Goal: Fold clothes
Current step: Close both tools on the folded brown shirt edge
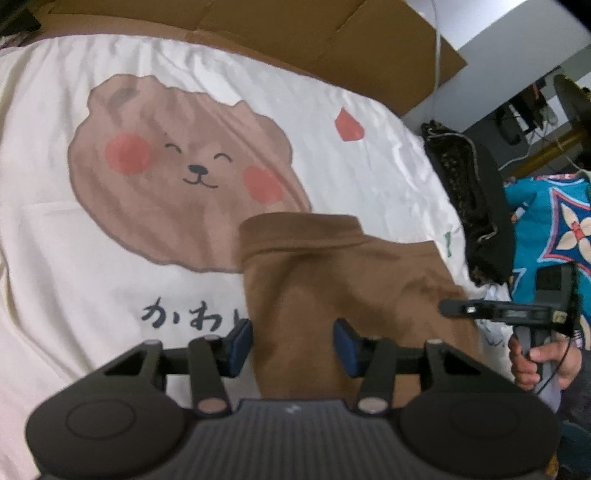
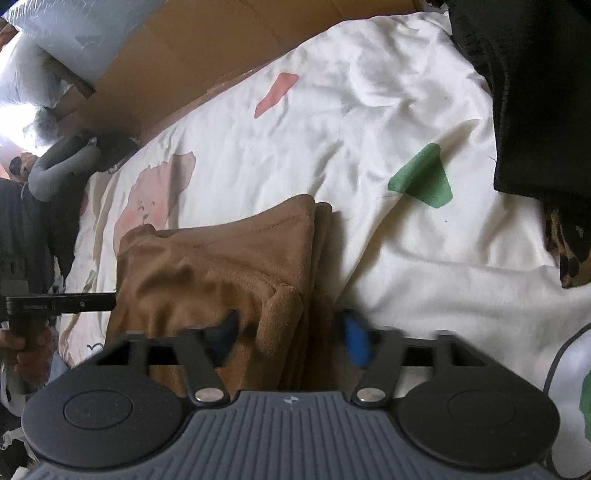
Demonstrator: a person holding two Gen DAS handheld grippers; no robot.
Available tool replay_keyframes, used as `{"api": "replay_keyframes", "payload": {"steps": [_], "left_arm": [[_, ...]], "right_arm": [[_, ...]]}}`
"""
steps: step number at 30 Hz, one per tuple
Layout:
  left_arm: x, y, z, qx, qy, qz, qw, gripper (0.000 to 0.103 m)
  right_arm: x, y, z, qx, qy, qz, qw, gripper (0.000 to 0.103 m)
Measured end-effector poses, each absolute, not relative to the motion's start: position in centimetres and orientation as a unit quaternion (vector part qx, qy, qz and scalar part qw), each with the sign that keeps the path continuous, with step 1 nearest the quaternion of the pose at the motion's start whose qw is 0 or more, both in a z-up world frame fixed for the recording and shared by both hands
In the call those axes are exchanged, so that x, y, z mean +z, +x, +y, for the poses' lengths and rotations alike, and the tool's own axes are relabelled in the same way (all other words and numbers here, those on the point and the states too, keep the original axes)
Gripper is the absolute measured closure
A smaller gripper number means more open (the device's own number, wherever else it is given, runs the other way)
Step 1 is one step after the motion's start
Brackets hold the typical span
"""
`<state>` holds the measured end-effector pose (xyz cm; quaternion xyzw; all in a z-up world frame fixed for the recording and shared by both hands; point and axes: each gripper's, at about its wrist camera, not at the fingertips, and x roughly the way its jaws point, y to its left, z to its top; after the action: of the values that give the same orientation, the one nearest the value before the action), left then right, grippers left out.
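Observation:
A folded brown garment (image 1: pixel 332 266) lies on a white bedspread (image 1: pixel 55 240) printed with a bear face. My left gripper (image 1: pixel 292 345) straddles the garment's near left part. Its left pad sits at the cloth's left edge and its right pad rests over the cloth, which lies flat and unbunched. My right gripper (image 2: pixel 290 338) straddles the garment's (image 2: pixel 207 266) stacked right edge. Its left pad is sunk into the cloth, and its blue right pad is blurred, just clear of the edge. A hand (image 1: pixel 539 362) holds the right gripper's handle.
A black and leopard-print garment (image 1: pixel 472 206) lies at the bedspread's right side, beside a teal patterned cloth (image 1: pixel 554 229). Brown cardboard (image 1: pixel 332 33) lines the far edge of the bed. Grey and dark items (image 2: pixel 59 166) are heaped at the far left in the right wrist view.

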<state>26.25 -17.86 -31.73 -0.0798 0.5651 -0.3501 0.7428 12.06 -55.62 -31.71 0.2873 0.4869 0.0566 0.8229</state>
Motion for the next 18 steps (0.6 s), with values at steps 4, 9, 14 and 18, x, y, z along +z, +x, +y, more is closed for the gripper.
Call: {"api": "replay_keyframes", "payload": {"steps": [4,9,14,18], "left_arm": [[-31.7,26.3,-17.7,-0.353,-0.083,0.564,0.742,0.052],[-31.9,26.4,-17.2,-0.356,-0.091,0.563,0.740,0.052],[-32.6,26.4,-16.6,-0.356,-0.098,0.573,0.731,0.052],[-33.9,26.4,-16.3,-0.354,-0.113,0.585,0.721,0.052]], "right_arm": [[-31.0,11.8,-56.0,0.071,0.291,0.484,0.822,0.086],[-28.9,11.0,-55.7,0.086,0.281,0.461,0.837,0.087],[-29.1,10.9,-55.6,0.085,0.272,0.459,0.841,0.087],[-30.0,11.5,-55.6,0.074,0.276,0.472,0.834,0.081]]}}
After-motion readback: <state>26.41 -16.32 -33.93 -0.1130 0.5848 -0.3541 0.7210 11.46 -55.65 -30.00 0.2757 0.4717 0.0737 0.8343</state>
